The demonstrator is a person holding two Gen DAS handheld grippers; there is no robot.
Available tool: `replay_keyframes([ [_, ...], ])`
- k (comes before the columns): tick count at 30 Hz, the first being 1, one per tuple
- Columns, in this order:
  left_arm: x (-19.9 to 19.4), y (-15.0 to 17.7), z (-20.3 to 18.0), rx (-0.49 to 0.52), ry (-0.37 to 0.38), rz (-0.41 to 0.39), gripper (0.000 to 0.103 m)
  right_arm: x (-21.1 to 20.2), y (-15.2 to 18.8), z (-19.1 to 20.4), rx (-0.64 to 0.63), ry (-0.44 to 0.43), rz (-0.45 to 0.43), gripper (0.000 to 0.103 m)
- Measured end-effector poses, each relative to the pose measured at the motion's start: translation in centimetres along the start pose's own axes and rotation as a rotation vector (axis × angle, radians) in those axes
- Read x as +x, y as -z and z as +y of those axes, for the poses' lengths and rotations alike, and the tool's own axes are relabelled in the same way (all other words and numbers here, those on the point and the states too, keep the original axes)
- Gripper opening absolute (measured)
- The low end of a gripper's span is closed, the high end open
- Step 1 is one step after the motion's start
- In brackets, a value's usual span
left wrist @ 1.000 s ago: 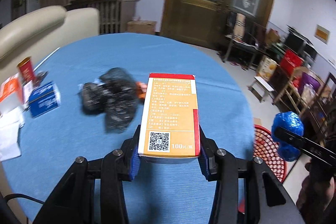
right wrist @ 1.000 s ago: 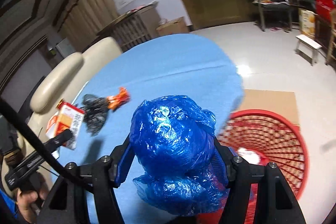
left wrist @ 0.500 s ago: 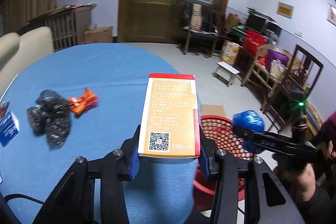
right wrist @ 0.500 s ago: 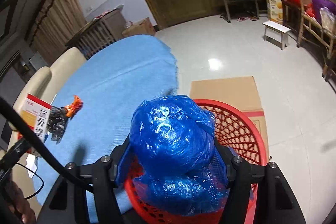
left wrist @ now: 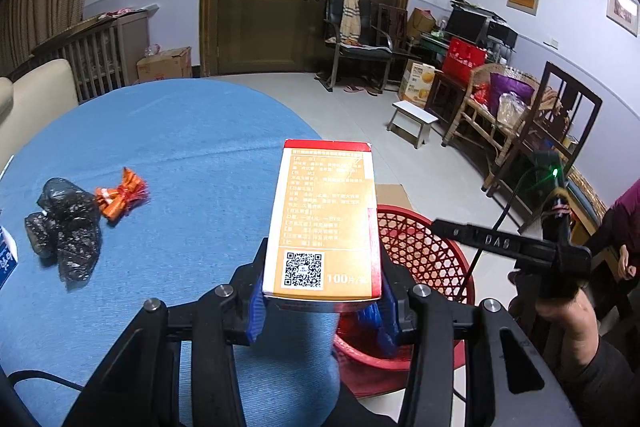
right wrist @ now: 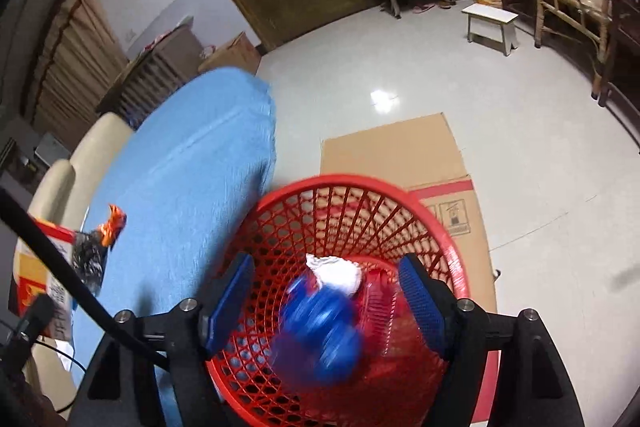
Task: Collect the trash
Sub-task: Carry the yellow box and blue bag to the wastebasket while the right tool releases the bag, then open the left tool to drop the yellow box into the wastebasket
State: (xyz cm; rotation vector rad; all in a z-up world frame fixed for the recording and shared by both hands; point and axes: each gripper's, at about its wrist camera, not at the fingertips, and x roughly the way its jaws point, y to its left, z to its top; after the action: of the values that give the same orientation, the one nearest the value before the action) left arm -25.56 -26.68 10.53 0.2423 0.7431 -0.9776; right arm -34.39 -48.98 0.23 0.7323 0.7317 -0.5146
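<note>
Though hidden elsewhere, blue bag [right wrist: 320, 339] shows.

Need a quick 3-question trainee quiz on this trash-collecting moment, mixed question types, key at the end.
1. True or false: the left gripper grips the orange box between its fingers.
2. Multiple choice: where is the blue plastic bag? A) on the blue table B) inside the red basket, clear of the right gripper C) on the cardboard sheet
3. Fill in: on the blue table, an orange wrapper lies beside a crumpled ____ bag.

Key: 1 true. 2 B; the right fingers have just been opening and nothing is pressed between them. 3 black; the black bag lies left of the wrapper in the left wrist view.
</note>
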Motion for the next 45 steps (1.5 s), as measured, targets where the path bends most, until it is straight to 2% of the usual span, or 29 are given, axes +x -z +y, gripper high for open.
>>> replay_keyframes([
  [11, 2.4, -0.1, -3.5, 0.056, 0.079, 0.059, 0.047, -2.9, -1.2, -1.6, 0.052, -0.002, -0.084, 0.078],
  [23, 5.2, -0.6, -5.9, 0.101, 0.098, 0.110, 0.047, -4.3, -1.4, -3.6, 0.083, 0.008, -0.115, 0.078],
  [29, 6.7, -0.8, -6.9, 0.112, 0.083, 0.142, 0.049, -4.7, -1.4, -4.6, 0.107, 0.017, -0.124, 0.079],
  [30, 6.8, -0.9, -6.9, 0.113, 0.076, 0.145, 0.050, -4.8, -1.4, -4.7, 0.109, 0.017, -0.126, 0.079],
  [32, 7.1, -1.0, -7.0, 0.117, 0.058, 0.161, 0.072, -5.1, -1.4, -4.8, 0.113, 0.018, -0.132, 0.079],
  [33, 7.0, -1.0, -6.9, 0.118, 0.047, 0.158, 0.074, -5.2, -1.5, -4.7, 0.112, 0.019, -0.135, 0.079],
  [41, 5.9, -1.0, -5.6, 0.108, 0.016, 0.150, 0.075, -5.4, -1.4, -3.8, 0.093, 0.014, -0.132, 0.079],
  [45, 4.4, -0.8, -2.7, 0.058, -0.030, 0.142, 0.075, -5.3, -1.3, -2.8, 0.071, 0.011, -0.122, 0.079],
])
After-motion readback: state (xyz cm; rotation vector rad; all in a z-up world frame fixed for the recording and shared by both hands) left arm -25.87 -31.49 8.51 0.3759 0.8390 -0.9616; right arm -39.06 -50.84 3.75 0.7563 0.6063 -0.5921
